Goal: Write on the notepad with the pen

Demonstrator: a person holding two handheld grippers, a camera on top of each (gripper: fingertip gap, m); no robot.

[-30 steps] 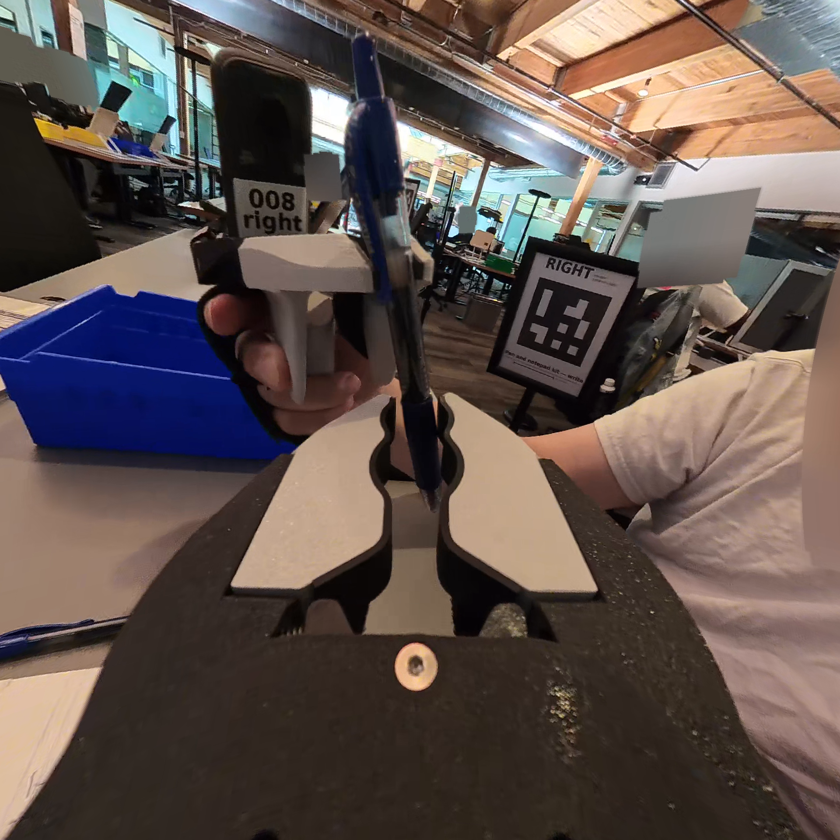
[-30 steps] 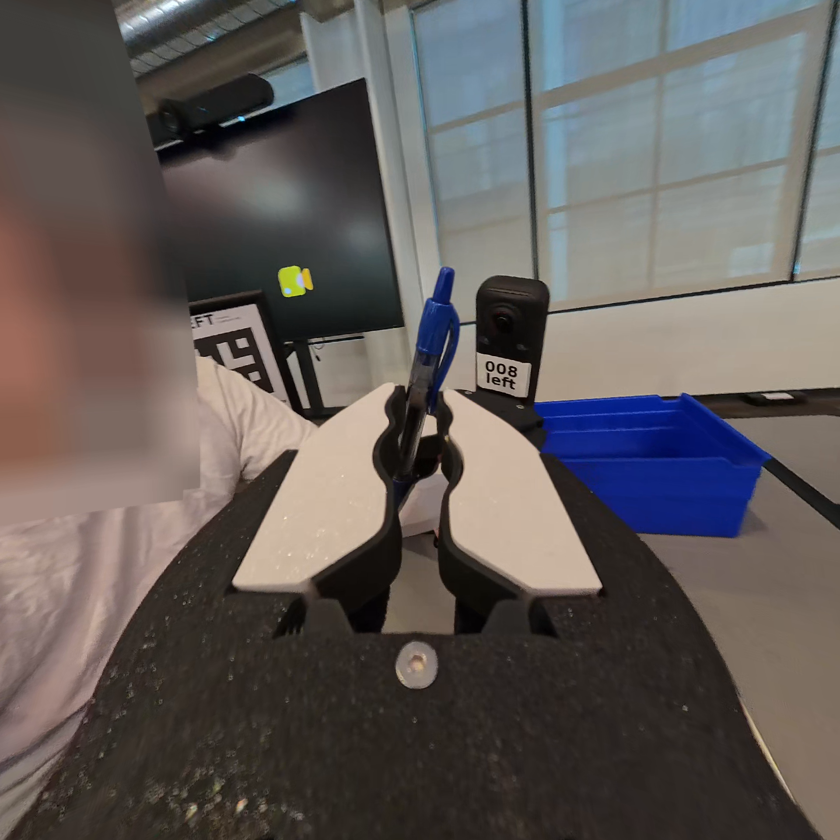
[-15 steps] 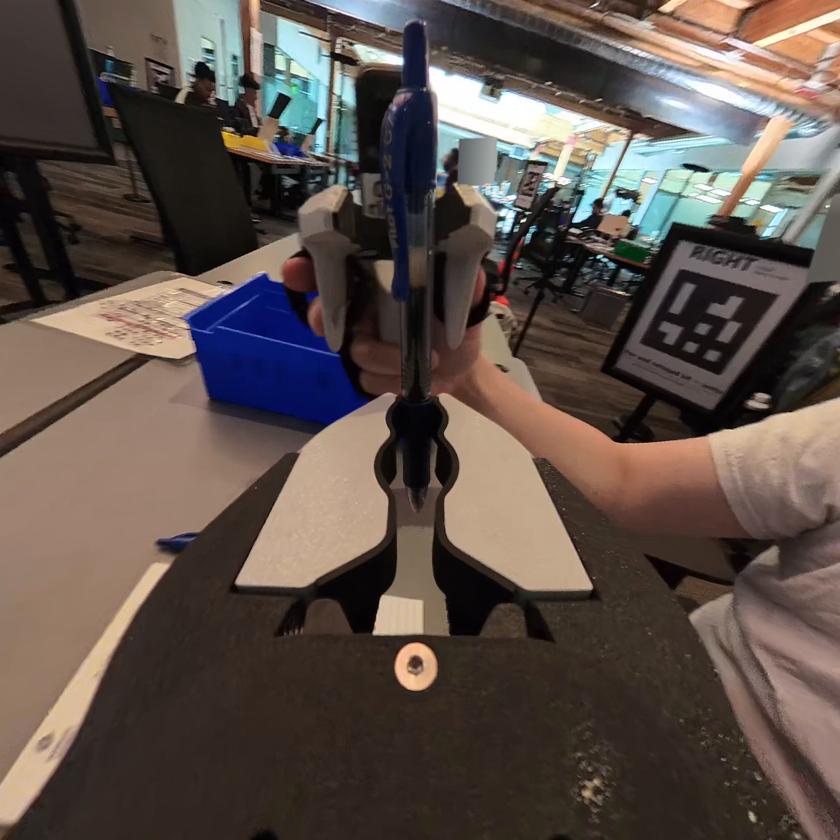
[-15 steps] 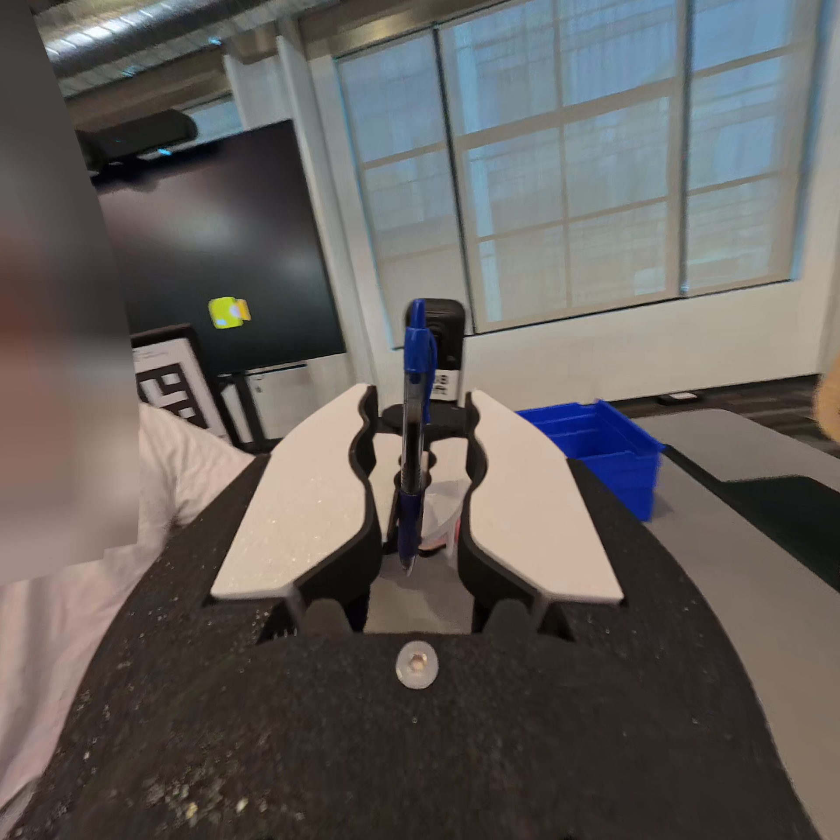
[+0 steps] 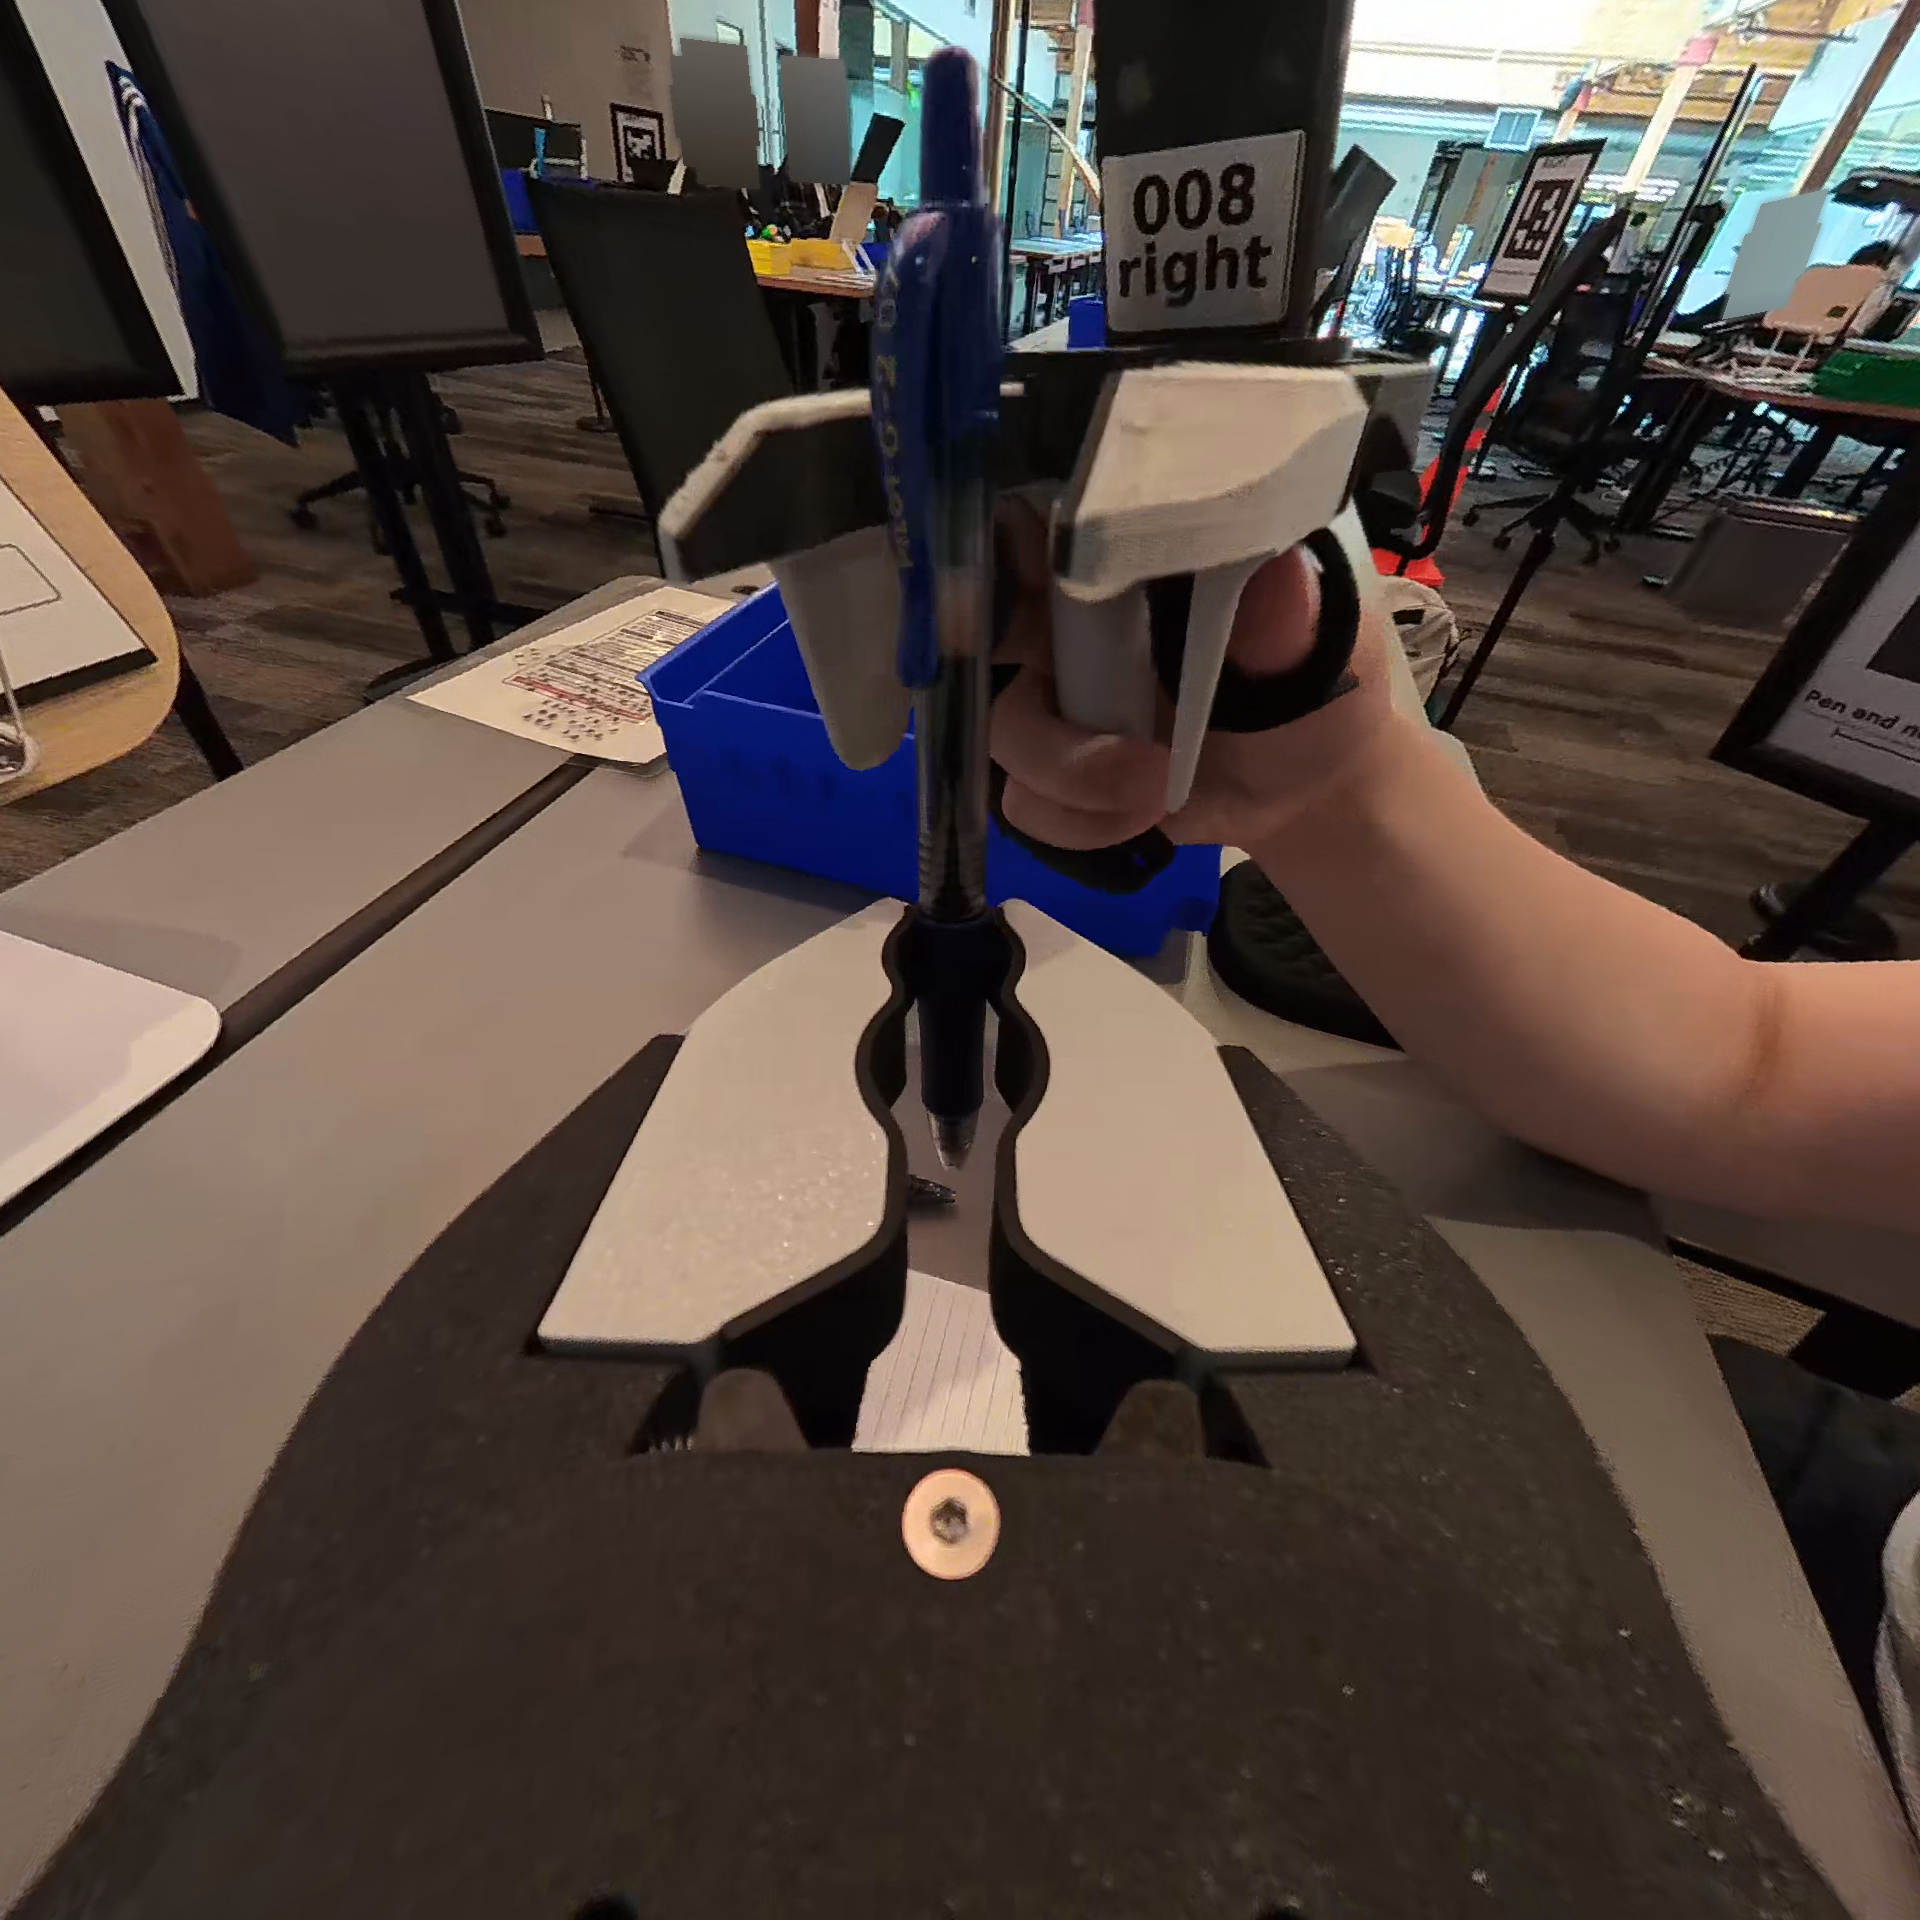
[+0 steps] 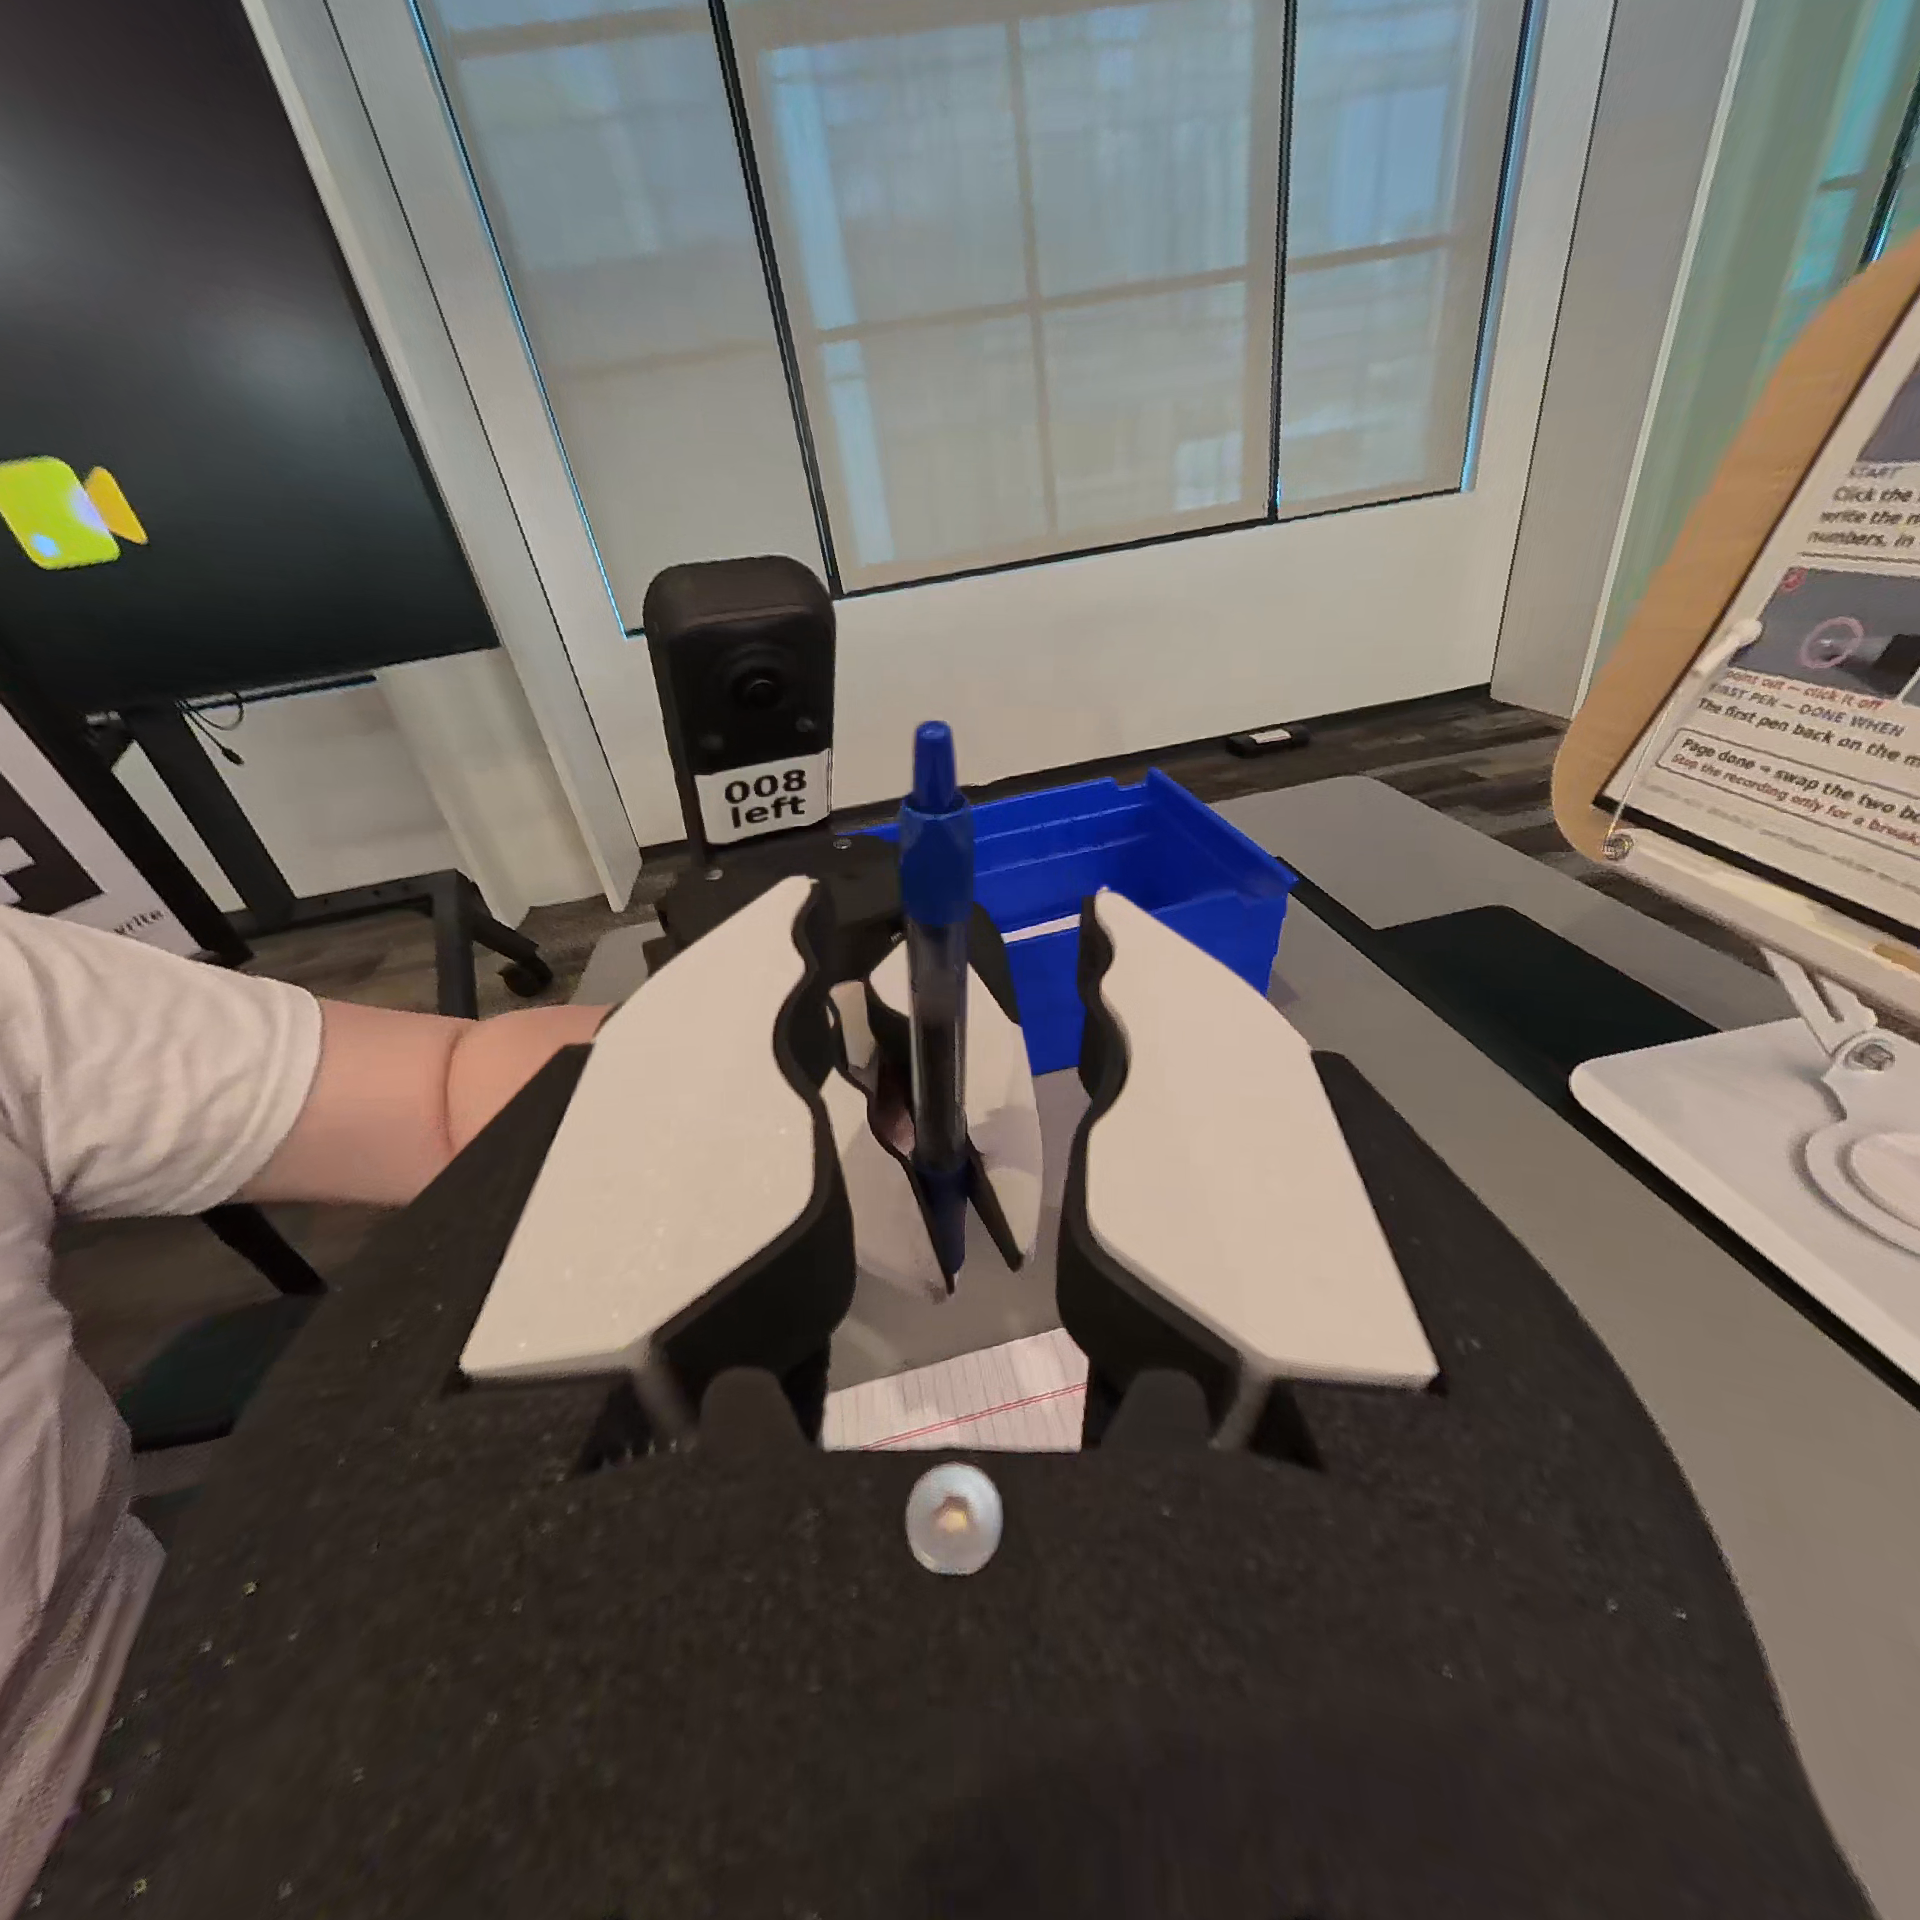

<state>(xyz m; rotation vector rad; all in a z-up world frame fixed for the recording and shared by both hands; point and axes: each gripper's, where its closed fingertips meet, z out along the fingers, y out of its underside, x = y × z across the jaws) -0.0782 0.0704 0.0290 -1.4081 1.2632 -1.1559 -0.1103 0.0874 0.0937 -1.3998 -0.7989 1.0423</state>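
Note:
A blue pen (image 5: 940,520) stands upright with its tip down, a little above the grey table (image 5: 416,1039). My left gripper (image 5: 951,935) is shut on the pen's dark grip. My right gripper (image 6: 951,914) is open wide, with a finger on each side of the pen (image 6: 935,1039) and apart from it. It also shows in the left wrist view (image 5: 987,665), held by a hand behind the pen. The left gripper (image 6: 940,1174) shows in the right wrist view holding the pen's lower end. A lined notepad (image 5: 940,1382) lies below, seen between the fingers in both views (image 6: 956,1397).
A blue bin (image 5: 758,769) stands on the table behind the grippers, also in the right wrist view (image 6: 1132,883). A printed sheet (image 5: 582,675) lies beside it. An instruction board (image 6: 1766,675) on a white stand base (image 6: 1714,1143) is at the table's side. Left tips to right tips: about 7 cm.
My right gripper was shut on the pen and has opened wide. My left gripper has closed on the pen's grip. Both views have tilted down, and the notepad now shows.

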